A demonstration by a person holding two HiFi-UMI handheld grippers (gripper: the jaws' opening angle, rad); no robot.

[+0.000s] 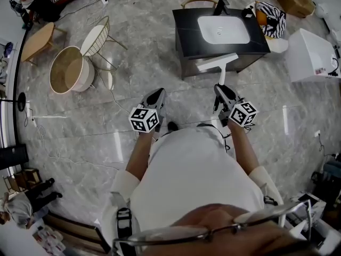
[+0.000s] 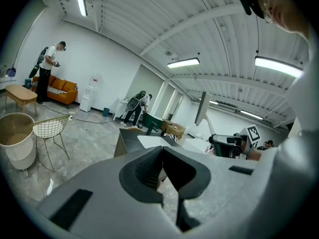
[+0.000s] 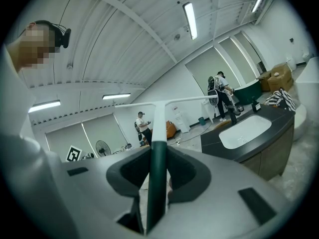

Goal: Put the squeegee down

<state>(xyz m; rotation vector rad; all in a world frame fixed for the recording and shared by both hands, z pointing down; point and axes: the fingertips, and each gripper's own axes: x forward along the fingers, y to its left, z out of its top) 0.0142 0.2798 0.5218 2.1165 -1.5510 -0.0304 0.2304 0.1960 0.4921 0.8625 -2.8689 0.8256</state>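
The squeegee (image 1: 218, 64) has a white blade, a white stem and a dark green handle. My right gripper (image 1: 221, 91) is shut on that handle and holds it upright, blade on top, just in front of the black vanity (image 1: 186, 19) with its white sink (image 1: 224, 29). In the right gripper view the squeegee (image 3: 158, 133) stands between the jaws of the right gripper (image 3: 158, 157), with the sink (image 3: 245, 130) off to the right. My left gripper (image 1: 156, 96) is beside it on the left. In its own view the left gripper (image 2: 162, 152) is shut on nothing.
A round beige basket (image 1: 69, 69) and a wire chair (image 1: 99, 36) stand to the left on the marble floor, with a wooden table (image 1: 37, 40) behind. A white box (image 1: 311, 55) sits right of the vanity. Cables run over the floor. People stand in the background (image 2: 49, 68).
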